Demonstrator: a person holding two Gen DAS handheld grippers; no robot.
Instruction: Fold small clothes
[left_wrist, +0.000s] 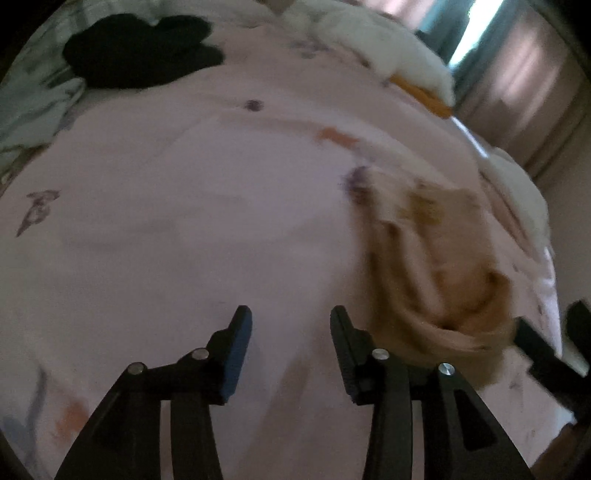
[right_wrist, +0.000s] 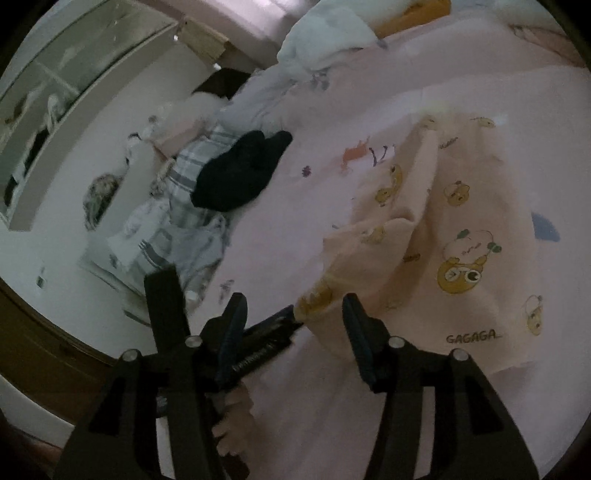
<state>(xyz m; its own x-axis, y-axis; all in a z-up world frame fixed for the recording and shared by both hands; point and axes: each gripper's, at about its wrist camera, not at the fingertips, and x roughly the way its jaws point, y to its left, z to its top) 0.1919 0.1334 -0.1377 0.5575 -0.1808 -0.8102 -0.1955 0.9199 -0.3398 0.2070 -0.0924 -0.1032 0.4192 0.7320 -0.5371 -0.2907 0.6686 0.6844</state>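
A small peach garment (right_wrist: 443, 236) with yellow cartoon prints and the word GAGAGA lies rumpled on the pink bed sheet (right_wrist: 314, 387). In the left wrist view it shows blurred to the right (left_wrist: 436, 258). My left gripper (left_wrist: 291, 332) is open and empty over bare sheet (left_wrist: 184, 221), left of the garment. My right gripper (right_wrist: 295, 321) is open and empty, its jaws just short of the garment's near corner. The left gripper's black fingers (right_wrist: 269, 332) show between my right gripper's jaws. The right gripper shows at the right edge of the left wrist view (left_wrist: 546, 343).
A black garment (right_wrist: 240, 170) (left_wrist: 140, 51) lies further up the bed beside a checked grey cloth (right_wrist: 192, 192). White bedding (right_wrist: 321, 33) (left_wrist: 388, 48) is bunched at the far end. The bed edge, a white floor (right_wrist: 55, 258) and a wardrobe (right_wrist: 55, 92) lie to the left.
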